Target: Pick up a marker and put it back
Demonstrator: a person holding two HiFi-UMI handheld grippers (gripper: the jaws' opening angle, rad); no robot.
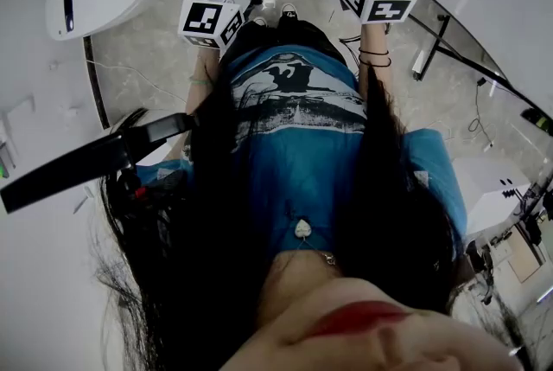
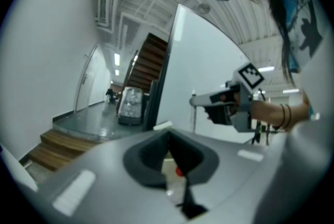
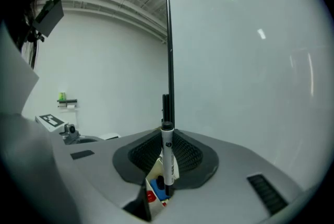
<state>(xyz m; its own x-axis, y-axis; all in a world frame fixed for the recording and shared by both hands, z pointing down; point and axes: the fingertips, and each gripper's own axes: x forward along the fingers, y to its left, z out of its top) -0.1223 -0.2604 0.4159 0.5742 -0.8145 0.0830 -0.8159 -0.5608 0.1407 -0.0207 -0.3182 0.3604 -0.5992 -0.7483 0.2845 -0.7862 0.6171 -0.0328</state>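
Both forearms extend forward. Left gripper (image 2: 171,164) jaws stand apart, empty. Right gripper (image 3: 166,168) jaws clamp 1 upright marker (image 3: 167,150).

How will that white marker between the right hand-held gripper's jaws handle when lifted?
The marker looks rigid and probably light, being a slim plastic barrel. Its smooth round body may slip or pivot in a light grip. Laid down, it would likely roll.

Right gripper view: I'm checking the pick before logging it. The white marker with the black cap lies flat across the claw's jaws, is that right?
Not flat. In the right gripper view the white marker with the black cap stands upright, cap on top, between the jaws of the right claw.
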